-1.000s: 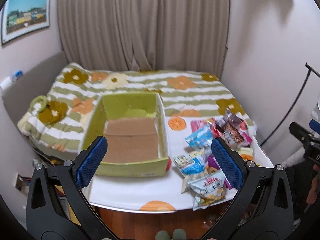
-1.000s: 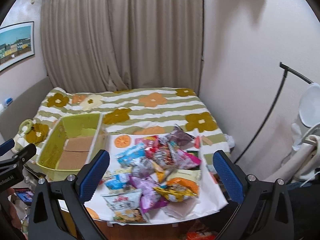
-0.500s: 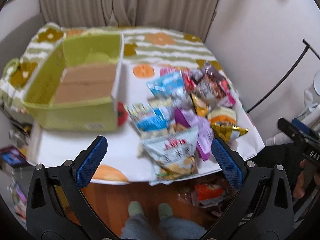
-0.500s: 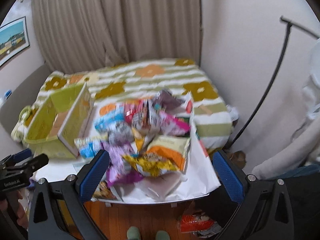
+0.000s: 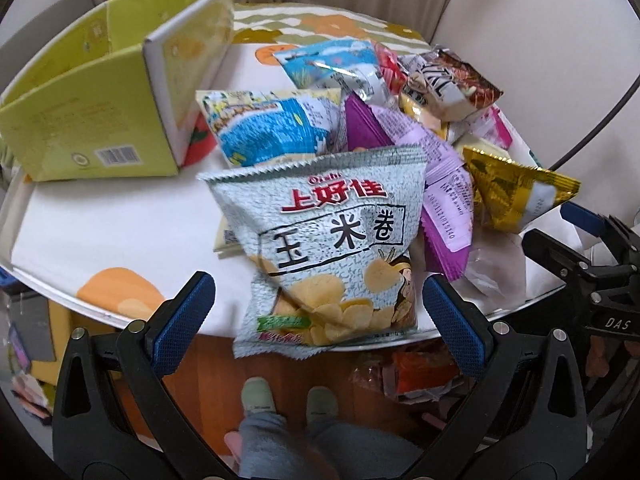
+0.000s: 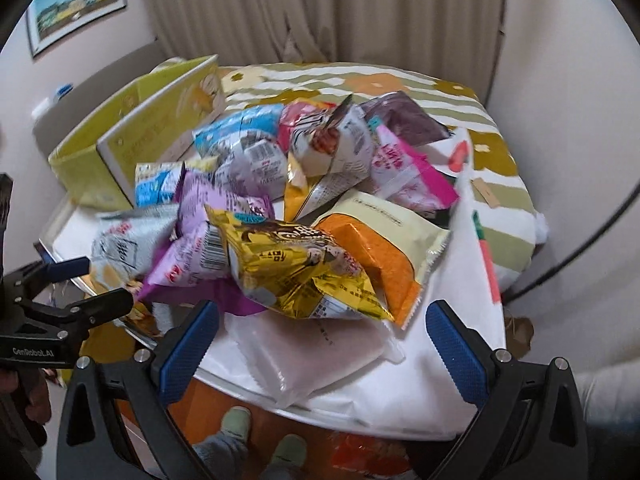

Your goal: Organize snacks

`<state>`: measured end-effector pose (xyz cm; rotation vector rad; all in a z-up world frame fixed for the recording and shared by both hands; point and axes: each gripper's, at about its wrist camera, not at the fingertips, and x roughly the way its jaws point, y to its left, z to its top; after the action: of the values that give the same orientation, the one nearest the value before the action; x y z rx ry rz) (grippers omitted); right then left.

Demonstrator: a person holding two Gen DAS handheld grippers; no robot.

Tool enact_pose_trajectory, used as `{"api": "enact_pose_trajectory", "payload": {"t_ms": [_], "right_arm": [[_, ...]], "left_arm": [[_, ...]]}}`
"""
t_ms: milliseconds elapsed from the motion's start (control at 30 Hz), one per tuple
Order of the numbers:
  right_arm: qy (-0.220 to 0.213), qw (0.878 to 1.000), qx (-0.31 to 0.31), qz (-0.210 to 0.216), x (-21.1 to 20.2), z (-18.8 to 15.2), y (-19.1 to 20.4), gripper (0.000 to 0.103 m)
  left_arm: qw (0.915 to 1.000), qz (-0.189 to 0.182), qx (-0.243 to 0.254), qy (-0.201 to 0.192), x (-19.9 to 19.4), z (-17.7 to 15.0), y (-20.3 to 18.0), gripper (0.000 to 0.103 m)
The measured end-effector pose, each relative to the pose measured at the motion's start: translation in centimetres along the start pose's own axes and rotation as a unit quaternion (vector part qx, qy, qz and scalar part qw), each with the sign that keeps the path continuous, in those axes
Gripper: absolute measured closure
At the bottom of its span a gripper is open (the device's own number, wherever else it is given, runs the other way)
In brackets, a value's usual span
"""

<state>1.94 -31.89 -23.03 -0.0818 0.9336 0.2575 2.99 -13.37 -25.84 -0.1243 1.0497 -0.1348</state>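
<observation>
Both sets of jaws stand wide apart and grip nothing. The left gripper [image 5: 318, 310] hangs over the near edge of the tabletop [image 5: 120, 236], its blue pads on either side of the lower end of a grey corn-chip bag [image 5: 332, 248] without touching it; that bag lies nearest, its bottom edge overhanging the rim. The right gripper [image 6: 322, 340] hovers over the near right part of the pile, its pads flanking a pale pink translucent packet [image 6: 308, 356] that lies flat at the edge, apart from both pads.

Just beyond that packet a gold foil bag [image 6: 296, 268] rests on an orange-and-cream packet [image 6: 380, 248], with a purple bag [image 6: 204, 248] beside it to the left. Farther in, the snacks are heaped together: a blue-and-white bag [image 5: 272, 128], a light blue bag [image 6: 240, 136], a white bag with a brown picture [image 6: 336, 144], a pink packet [image 6: 404, 172] and a dark purple bag [image 6: 404, 120] at the back.

To the left of the heap sits an open green cardboard box [image 5: 92, 120], barcode on its near wall. Behind the tabletop lies a bed with a striped, flowered cover [image 6: 360, 80], then beige curtains [image 6: 320, 8]. Below the rim, the person's feet in pale socks [image 5: 288, 404] stand on the wooden floor.
</observation>
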Motion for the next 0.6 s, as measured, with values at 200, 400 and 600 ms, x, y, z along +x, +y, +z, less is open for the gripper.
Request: {"api": "enact_pose_trajectory", "payload": {"t_ms": [200, 400, 600], "right_arm": [[-0.006, 0.999, -0.035, 0.001, 1.1, 0.5, 0.0, 0.000], [-0.016, 0.998, -0.061, 0.013, 2.1, 1.1, 0.5, 0.006], [-0.011, 0.997, -0.070, 0.021, 2.9, 1.3, 0.9, 0.026]], "left_arm": [[0.9999, 0.005, 0.009, 0.005, 1.7, 0.4, -0.5, 0.010], [0.9999, 0.004, 0.006, 0.011, 2.5, 0.8, -0.7, 0.025], [0.9998, 0.001, -0.005, 0.017, 2.5, 1.0, -0.2, 0.029]]}}
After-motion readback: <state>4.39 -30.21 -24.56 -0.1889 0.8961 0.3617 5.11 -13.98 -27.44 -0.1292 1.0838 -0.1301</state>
